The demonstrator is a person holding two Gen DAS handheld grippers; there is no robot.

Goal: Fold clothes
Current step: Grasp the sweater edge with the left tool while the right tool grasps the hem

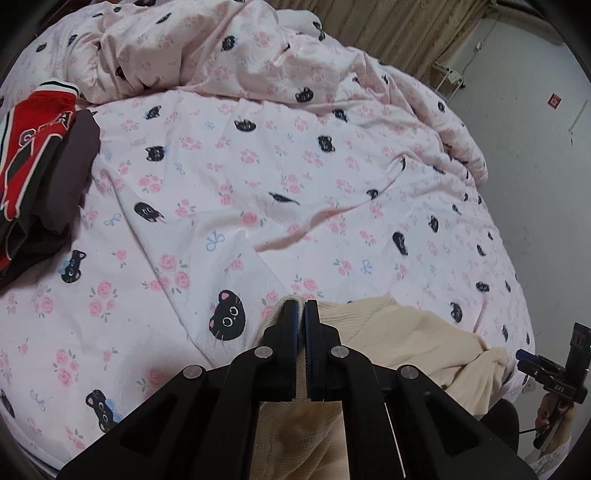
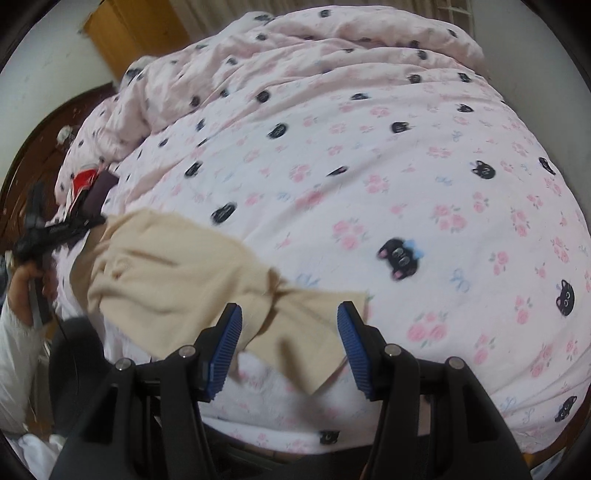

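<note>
left gripper (image 1: 300,306) fingers pinch cream garment (image 1: 424,332) edge | right gripper (image 2: 290,314) fingers apart over sleeve | bedspread (image 1: 295,166) beyond bare

Bed (image 1: 295,166) with pink cat-print cover; beige curtain (image 1: 388,26); white wall (image 1: 535,147); wooden cabinet (image 2: 129,29).
</note>
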